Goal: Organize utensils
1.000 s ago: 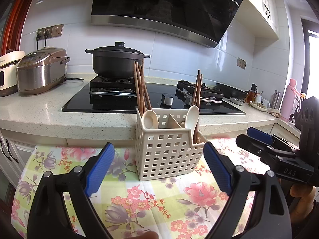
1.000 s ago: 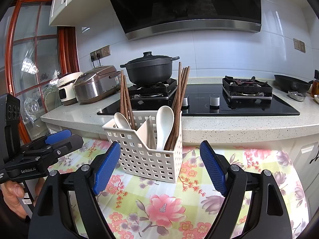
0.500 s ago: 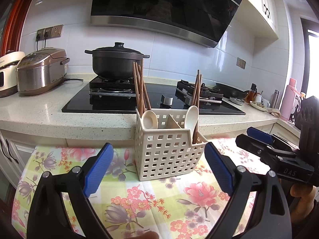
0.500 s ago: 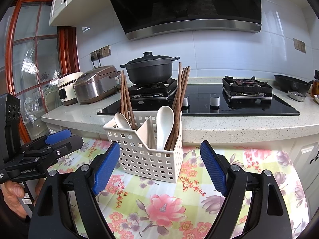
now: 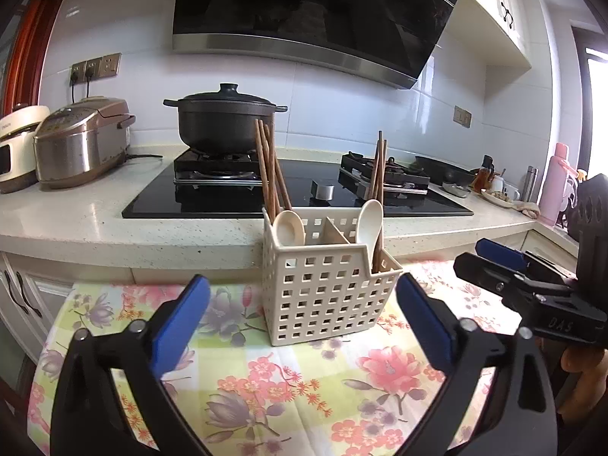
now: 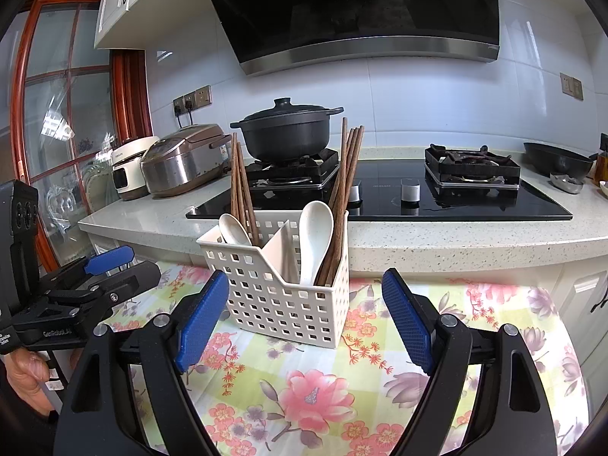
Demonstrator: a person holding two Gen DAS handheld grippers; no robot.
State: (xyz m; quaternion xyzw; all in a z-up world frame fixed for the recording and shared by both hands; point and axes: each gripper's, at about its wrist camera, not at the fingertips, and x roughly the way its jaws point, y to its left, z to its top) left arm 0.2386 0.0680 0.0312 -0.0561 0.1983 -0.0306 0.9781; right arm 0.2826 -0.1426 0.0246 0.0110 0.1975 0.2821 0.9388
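Left gripper [image 5: 302,313] jaws have just been opening, nothing pinched; right gripper [image 6: 304,313] is held open too. Basket [image 5: 326,296] sits on tablecloth [image 5: 323,387] beyond both, chopsticks [image 5: 269,171] and spoons [image 5: 370,224] half hidden inside.

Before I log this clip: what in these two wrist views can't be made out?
- Lower ends of the chopsticks and spoons, both views: hidden by the basket walls.
- Items on the far right counter, left wrist view: too small to identify.
- Right gripper, left wrist view: only side-on, partly cut off.
- Tablecloth near edge: behind gripper bodies.
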